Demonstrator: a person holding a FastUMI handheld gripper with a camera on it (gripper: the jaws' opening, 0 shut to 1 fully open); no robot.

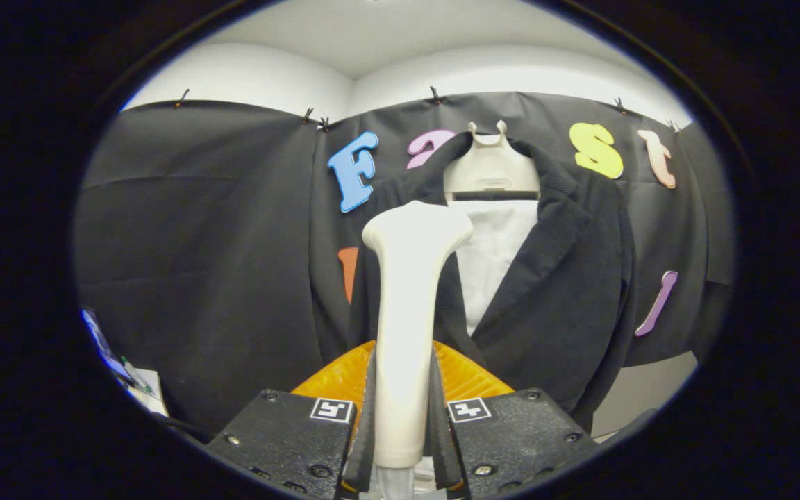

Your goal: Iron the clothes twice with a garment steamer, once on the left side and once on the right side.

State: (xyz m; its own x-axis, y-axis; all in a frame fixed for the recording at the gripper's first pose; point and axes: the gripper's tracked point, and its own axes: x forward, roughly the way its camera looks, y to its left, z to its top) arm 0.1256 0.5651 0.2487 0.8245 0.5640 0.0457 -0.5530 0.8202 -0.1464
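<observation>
Gripper view: your hand-held gripper [403,430] clamps steamer [407,312] handle upright, its head near jacket [553,292] left lapel.

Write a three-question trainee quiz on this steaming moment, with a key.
1. True or false: the gripper is shut on the steamer handle.
2. Which garment part does the steamer head face? A) the sleeve hem B) the jacket's lapel beside the white shirt C) a trouser leg
3. Fill in: the jacket hangs on a pale ___ against the black cloth wall.

Key: 1 true, both fingers press its sides. 2 B. 3 hanger.
</observation>
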